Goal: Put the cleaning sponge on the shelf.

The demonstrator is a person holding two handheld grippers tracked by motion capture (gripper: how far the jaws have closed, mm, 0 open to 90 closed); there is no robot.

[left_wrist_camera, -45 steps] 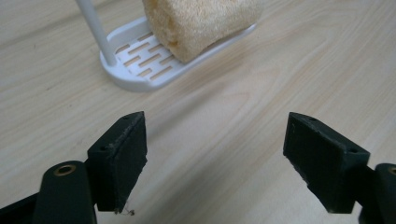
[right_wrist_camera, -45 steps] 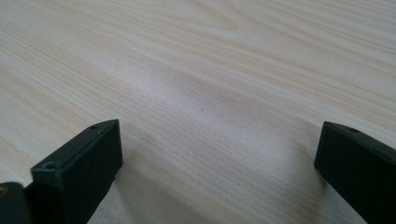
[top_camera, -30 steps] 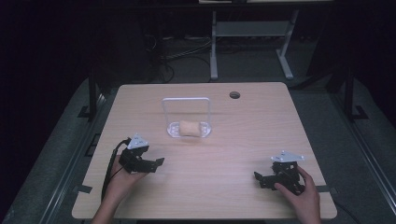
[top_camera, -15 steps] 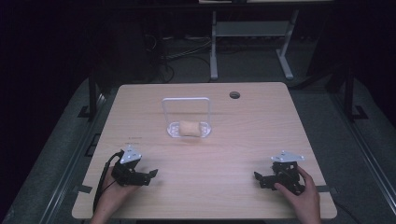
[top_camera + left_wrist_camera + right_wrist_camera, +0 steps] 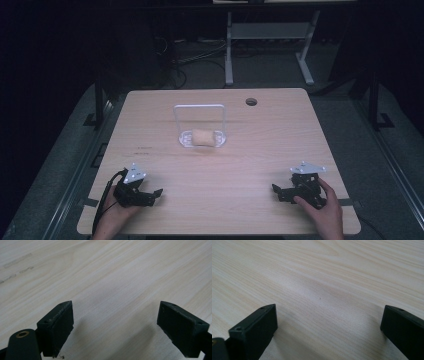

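A pale tan lump (image 5: 202,136) lies on a clear stand (image 5: 185,139) with an upright clear frame, at the middle of the wooden table (image 5: 250,145). My left gripper (image 5: 156,193) rests near the table's front left edge, held by a hand, well short of the stand. In the left gripper view its jaws are wide apart over bare wood, the gripper (image 5: 115,325) open and empty. My right gripper (image 5: 278,192) sits near the front right edge in the other hand. The right gripper view shows that gripper (image 5: 328,327) open too, nothing between its jaws.
A dark round hole (image 5: 251,102) marks the table's far right part. Faint pencil marks (image 5: 141,150) lie on the left side. Behind the table stand a white desk frame (image 5: 270,45) and cables on the dark floor.
My left gripper has drawn back toward the front left edge of the table, away from the stand. The right gripper has stayed put.
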